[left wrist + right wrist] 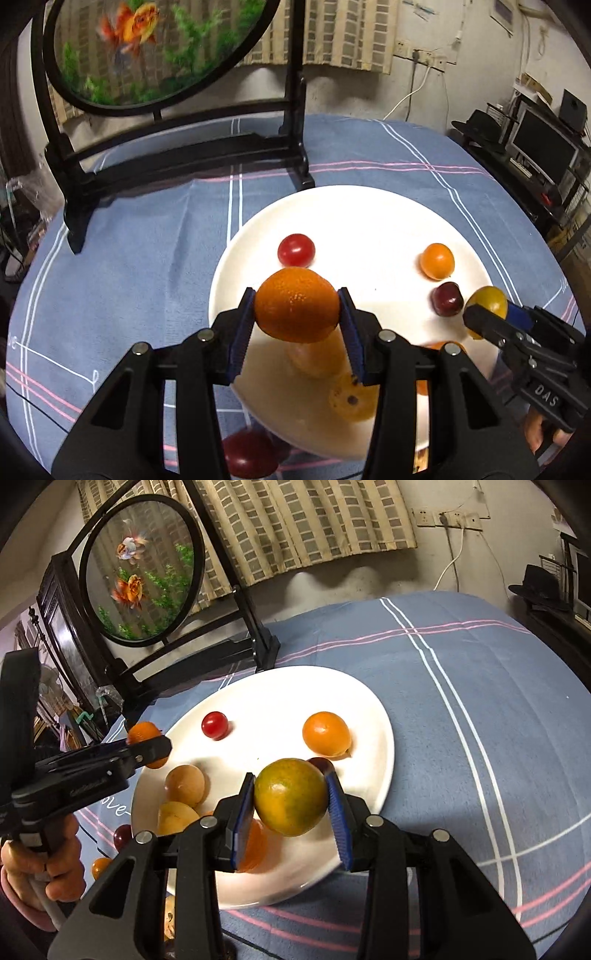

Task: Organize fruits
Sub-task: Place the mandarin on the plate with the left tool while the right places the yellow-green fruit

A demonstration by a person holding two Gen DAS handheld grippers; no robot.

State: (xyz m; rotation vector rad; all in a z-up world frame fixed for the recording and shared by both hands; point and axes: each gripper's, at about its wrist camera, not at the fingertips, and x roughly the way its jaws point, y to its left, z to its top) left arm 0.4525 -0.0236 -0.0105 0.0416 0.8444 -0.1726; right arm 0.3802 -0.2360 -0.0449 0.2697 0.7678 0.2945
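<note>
My left gripper point(297, 306) is shut on an orange mandarin point(295, 295), held over the near left part of the white plate point(332, 199). In the right wrist view the same left gripper point(149, 747) hovers at the plate's point(369, 709) left rim. My right gripper point(291, 797) is shut on a green-orange citrus point(291, 794) above the plate's near side; it shows as the right gripper point(491, 308) at the right edge. On the plate lie a red cherry tomato point(214, 724), an orange fruit point(325, 733), a dark red fruit point(447, 298) and tan and yellow fruits point(184, 784).
A round goldfish screen on a black stand point(159, 48) rises just behind the plate on the blue checked cloth point(480, 701). A dark red fruit point(122, 836) and a small orange one point(100, 867) lie on the cloth left of the plate. A hand point(55, 867) grips the left tool.
</note>
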